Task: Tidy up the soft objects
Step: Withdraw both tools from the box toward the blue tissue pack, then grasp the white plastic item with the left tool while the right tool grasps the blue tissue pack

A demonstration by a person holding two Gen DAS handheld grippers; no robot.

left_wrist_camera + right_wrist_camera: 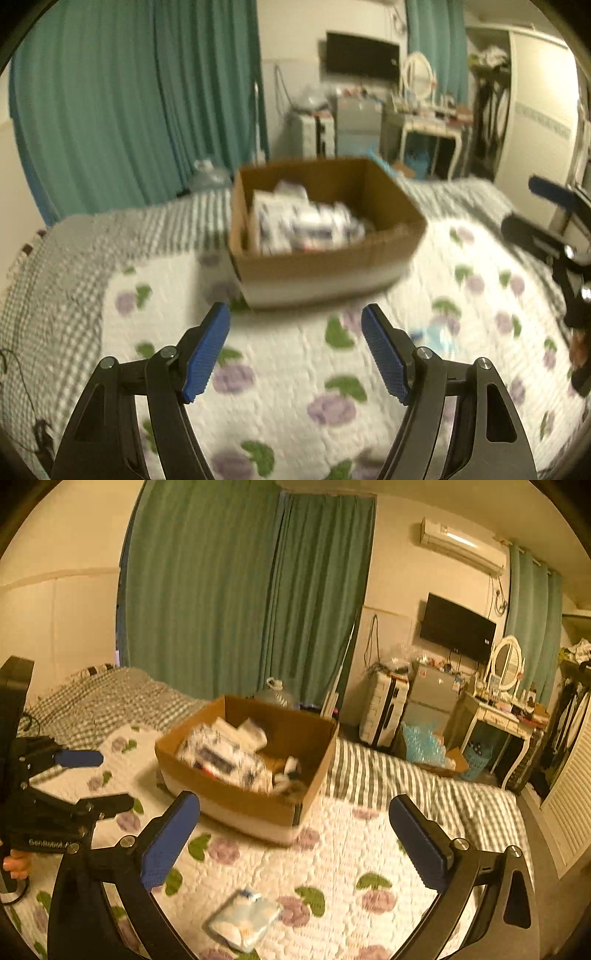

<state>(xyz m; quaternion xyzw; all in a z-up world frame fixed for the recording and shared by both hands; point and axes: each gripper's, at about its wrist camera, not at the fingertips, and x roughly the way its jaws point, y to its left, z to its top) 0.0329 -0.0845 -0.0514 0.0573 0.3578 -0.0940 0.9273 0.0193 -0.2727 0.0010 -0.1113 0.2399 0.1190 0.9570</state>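
Now | both grippers released, empty | cardboard box ahead on quilt | tissue pack beneath right gripper

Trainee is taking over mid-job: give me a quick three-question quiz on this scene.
1. True or false: the brown cardboard box on the flowered quilt already holds packets.
2. What lies between the right gripper's jaws? A) pale blue soft packet B) bottle C) sock
3. Are the left gripper's jaws gripping anything?

Key: 1 true; 2 A, lying on the quilt, ungripped; 3 no, open and empty.
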